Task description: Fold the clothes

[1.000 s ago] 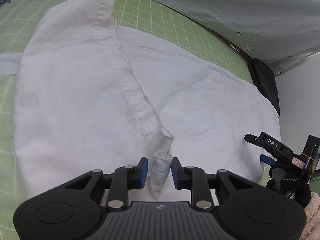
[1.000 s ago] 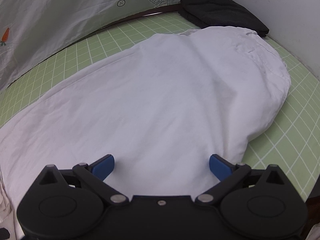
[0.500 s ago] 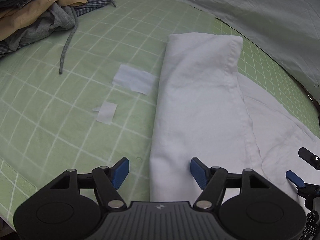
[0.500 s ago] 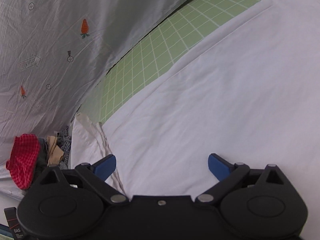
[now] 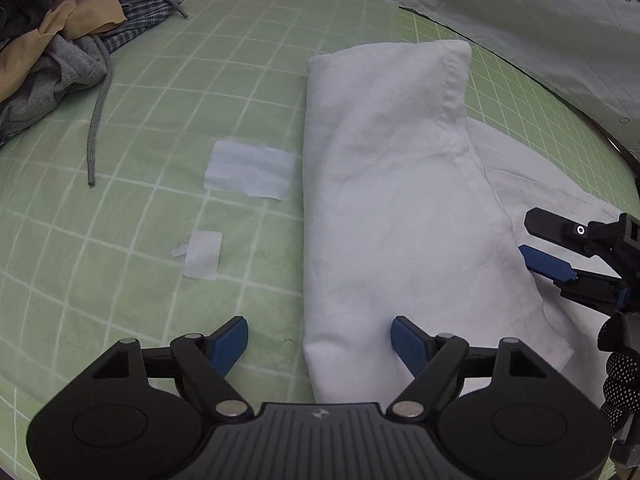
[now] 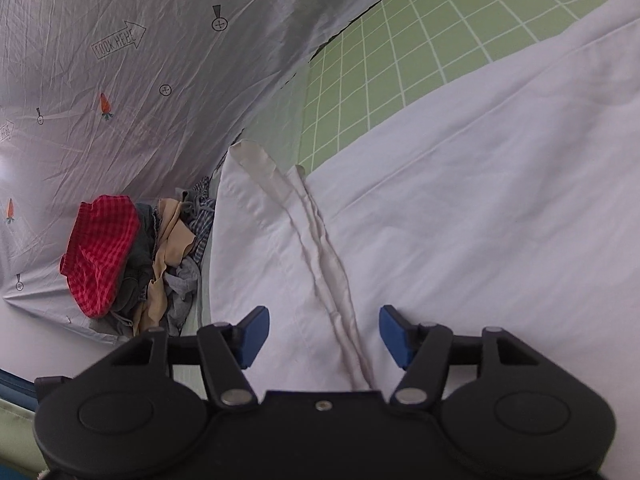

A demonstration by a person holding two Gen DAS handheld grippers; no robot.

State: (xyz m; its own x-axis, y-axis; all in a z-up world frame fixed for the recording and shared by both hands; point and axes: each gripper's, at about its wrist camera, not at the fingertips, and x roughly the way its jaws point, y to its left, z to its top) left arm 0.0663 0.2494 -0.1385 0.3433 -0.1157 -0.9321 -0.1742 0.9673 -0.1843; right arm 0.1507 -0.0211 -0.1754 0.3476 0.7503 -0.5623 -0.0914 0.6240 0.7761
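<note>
White shirt [image 5: 384, 208] cut off at frame edges. Left gripper [image 5: 319, 344] opening, unpressed over folded edge; right gripper [image 6: 320, 334] closing astride placket. Red cloth [image 6: 100, 256] shows in right view only.

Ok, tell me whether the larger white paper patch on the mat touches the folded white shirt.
Apart. The left wrist view shows a strip of green mat between the paper patch and the left edge of the white shirt.
</note>
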